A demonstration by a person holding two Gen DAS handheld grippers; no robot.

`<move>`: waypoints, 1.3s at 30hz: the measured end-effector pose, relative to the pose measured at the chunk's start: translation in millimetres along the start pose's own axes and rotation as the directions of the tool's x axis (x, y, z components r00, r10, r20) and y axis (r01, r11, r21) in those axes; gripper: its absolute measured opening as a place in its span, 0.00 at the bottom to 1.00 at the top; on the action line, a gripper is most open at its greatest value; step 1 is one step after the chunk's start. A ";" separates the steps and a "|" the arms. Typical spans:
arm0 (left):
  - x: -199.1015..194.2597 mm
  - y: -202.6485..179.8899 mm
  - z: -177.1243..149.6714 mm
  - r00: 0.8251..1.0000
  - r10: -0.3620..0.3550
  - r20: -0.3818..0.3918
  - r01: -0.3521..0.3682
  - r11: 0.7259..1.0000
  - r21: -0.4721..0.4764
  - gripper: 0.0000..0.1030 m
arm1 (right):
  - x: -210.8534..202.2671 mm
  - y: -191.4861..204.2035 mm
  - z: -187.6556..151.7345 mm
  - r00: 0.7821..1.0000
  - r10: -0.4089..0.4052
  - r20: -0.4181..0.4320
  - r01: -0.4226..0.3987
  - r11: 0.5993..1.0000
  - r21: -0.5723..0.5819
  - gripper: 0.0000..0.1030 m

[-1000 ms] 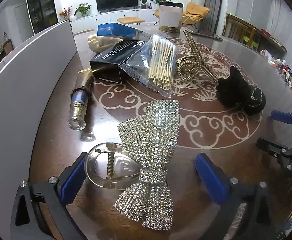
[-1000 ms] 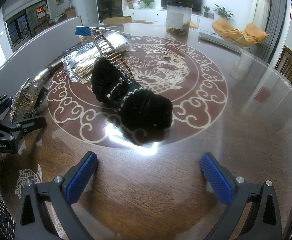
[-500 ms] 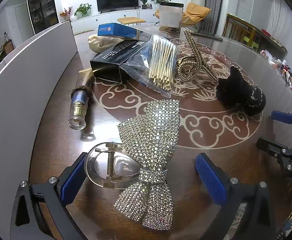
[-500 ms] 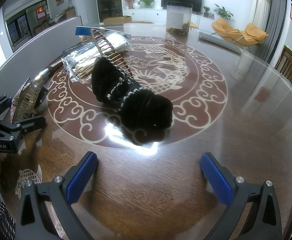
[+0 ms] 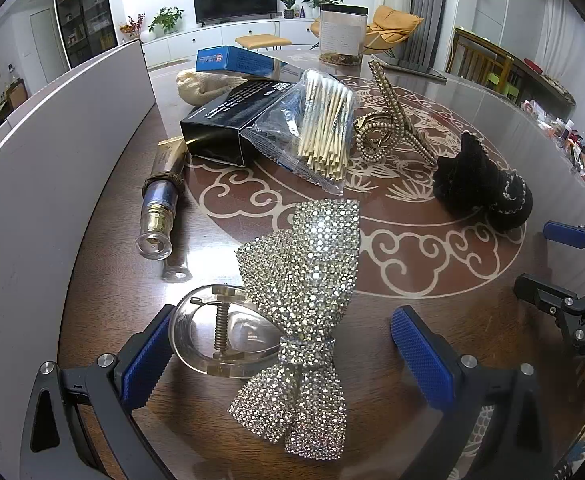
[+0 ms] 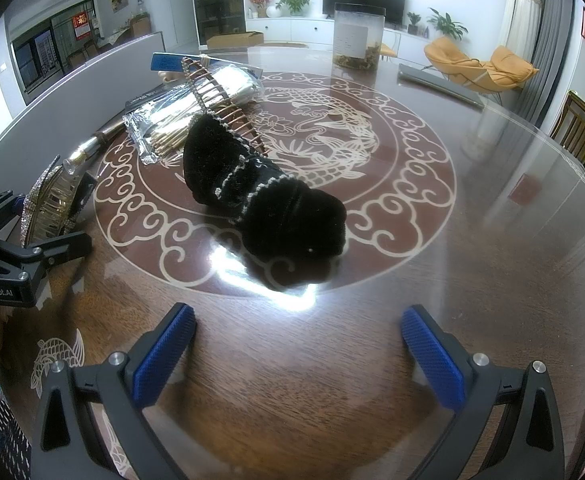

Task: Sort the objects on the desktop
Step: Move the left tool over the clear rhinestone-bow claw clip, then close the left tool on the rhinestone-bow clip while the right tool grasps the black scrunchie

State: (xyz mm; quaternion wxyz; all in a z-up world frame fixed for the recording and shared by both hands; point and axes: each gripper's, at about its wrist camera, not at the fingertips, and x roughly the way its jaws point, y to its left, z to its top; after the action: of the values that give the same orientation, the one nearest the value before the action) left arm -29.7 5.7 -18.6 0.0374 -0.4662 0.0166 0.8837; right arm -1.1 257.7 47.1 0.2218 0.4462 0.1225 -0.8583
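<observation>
A rhinestone bow hair clip [image 5: 304, 288] with a clear sprung clasp lies on the brown table between the blue pads of my left gripper [image 5: 280, 356], which is open. Farther back lie a bag of cotton swabs [image 5: 324, 120], a black box [image 5: 232, 120], a gold-and-blue tube [image 5: 160, 208], a pearl claw clip [image 5: 388, 120] and a black velvet hair clip [image 5: 480, 184]. My right gripper [image 6: 298, 352] is open and holds nothing. The black velvet hair clip [image 6: 264, 200] sits just beyond its fingers. The bow clip [image 6: 48, 204] shows at the left edge.
A white curved panel [image 5: 32, 168] borders the table on the left. A blue box [image 5: 236, 60] and a cream cloth [image 5: 204, 84] lie behind the black box. A clear jar [image 6: 358, 36] stands at the back, a dark flat bar [image 6: 438, 84] beside it.
</observation>
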 end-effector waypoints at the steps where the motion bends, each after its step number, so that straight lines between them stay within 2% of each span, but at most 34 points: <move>1: 0.0 0.0 0.0 1.000 0.000 0.000 0.000 1.000 0.000 1.00 | 0.0 0.0 0.0 1.000 0.000 0.000 0.000 1.000 0.000 1.00; 35: 0.5 -0.2 0.2 1.000 0.002 0.002 -0.002 1.000 0.000 1.00 | -0.1 -0.3 0.0 1.000 -0.002 -0.001 0.002 1.000 0.002 1.00; 39: 0.1 0.0 0.5 1.000 0.001 -0.001 -0.001 1.000 0.003 1.00 | 2.8 -0.6 5.3 0.999 0.002 -0.047 -0.003 1.000 -0.011 1.00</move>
State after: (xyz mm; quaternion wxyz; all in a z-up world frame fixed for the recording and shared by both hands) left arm -30.2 5.7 -18.5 0.0376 -0.4667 0.0184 0.8834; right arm -6.6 255.2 47.8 0.2223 0.4653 0.1318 -0.8466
